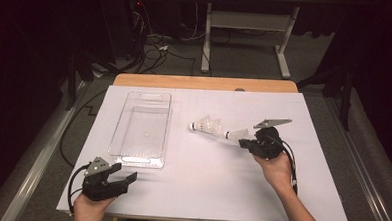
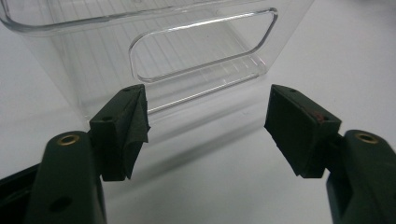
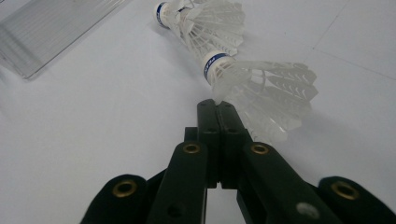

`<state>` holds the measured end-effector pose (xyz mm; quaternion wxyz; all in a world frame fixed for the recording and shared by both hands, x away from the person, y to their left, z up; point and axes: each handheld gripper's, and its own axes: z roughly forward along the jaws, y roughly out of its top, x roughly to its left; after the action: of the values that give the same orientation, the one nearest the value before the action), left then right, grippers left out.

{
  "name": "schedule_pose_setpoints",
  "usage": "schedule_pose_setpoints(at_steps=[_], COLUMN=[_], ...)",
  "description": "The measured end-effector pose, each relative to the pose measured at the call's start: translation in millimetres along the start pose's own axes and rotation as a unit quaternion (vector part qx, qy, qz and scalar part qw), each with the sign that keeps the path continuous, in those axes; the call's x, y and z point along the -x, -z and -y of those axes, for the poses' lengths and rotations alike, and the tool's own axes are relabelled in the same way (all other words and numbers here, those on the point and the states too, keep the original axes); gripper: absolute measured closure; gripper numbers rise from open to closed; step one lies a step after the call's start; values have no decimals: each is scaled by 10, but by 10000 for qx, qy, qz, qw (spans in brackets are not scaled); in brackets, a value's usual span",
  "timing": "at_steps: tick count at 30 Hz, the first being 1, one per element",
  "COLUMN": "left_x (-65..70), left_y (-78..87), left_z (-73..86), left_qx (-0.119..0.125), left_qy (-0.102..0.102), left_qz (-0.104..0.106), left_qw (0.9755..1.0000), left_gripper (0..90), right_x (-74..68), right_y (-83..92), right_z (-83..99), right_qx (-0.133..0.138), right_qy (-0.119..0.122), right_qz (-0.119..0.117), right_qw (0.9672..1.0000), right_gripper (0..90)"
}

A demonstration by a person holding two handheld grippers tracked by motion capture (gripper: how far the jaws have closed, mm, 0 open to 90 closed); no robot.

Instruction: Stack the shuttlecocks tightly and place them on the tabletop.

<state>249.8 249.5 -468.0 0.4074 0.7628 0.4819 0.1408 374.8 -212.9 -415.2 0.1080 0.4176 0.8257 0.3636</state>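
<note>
A white feathered shuttlecock (image 3: 261, 91) with a blue-banded cork lies mid-tabletop (image 1: 206, 181), one feather pinched in the closed right gripper (image 3: 217, 109). The left gripper (image 2: 208, 126) gapes empty before the bin (image 1: 143, 125).

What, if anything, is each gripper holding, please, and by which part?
The right gripper pinches the nearer shuttlecock by a feather edge of its skirt; the left gripper holds nothing.

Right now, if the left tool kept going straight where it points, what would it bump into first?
Most likely the clear plastic bin. In the left gripper view, the left tool stands open and aims at the bin's near end wall with the handle cutout, with bare white table between them. How far off is hard to judge.
</note>
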Motion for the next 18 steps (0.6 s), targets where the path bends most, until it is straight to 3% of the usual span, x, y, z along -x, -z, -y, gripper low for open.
schedule_pose_setpoints(at_steps=[18], left_x=[5], left_y=[1], left_z=[-2], left_qx=[-8], left_qy=[-38], left_qz=[-3], left_qw=[10000], left_gripper=[310], right_x=[12], right_y=[-151], right_z=[-177], right_qx=[-61], right_qy=[1], right_qz=[45], right_qw=[10000], right_gripper=[900])
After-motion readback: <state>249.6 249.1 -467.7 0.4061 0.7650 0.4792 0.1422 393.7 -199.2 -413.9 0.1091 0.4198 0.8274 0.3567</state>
